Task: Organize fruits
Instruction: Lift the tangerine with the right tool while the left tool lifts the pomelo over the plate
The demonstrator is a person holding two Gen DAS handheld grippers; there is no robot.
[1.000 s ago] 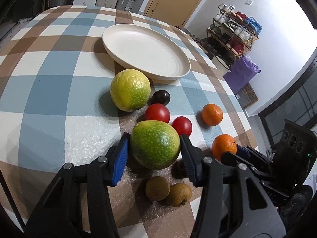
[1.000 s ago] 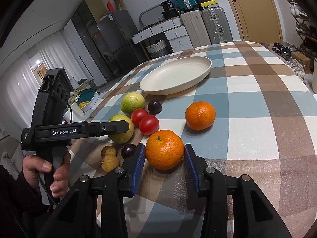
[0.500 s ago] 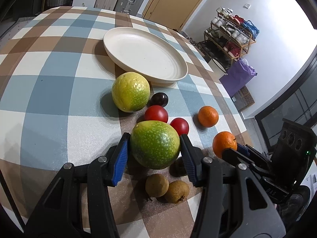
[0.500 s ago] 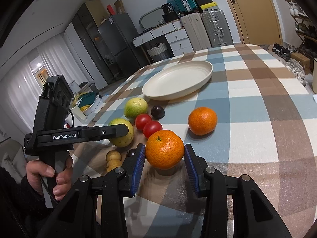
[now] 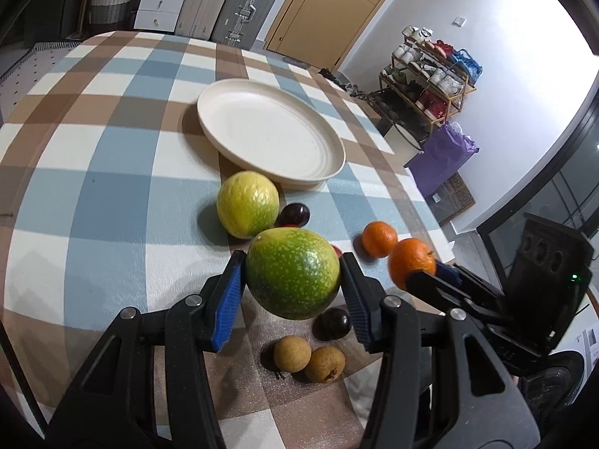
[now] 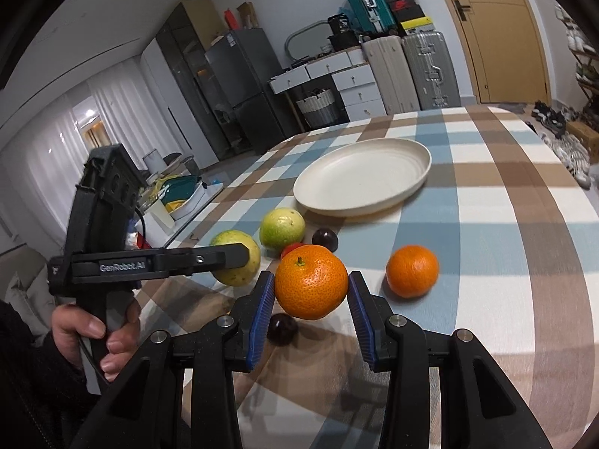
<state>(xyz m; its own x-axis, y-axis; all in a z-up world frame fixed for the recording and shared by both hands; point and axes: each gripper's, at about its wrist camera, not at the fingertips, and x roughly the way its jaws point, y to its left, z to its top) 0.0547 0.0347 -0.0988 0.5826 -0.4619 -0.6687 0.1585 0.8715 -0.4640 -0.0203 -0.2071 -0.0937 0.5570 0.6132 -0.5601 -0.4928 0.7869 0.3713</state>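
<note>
- Left wrist view: left gripper (image 5: pixel 292 280) clamped speckled green round fruit (image 5: pixel 292 272); empty cream round plate (image 5: pixel 270 134) lay at 12 o'clock.
- Right gripper (image 6: pixel 310 292) pinched glossy orange mandarin (image 6: pixel 311 281); plate at 1 o'clock.

"GenRobot.AI" on left tongs (image 6: pixel 239 258) side arm.

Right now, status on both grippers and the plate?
Left gripper shut on green fruit. Right gripper shut on orange. Plate empty, path clear.
</note>
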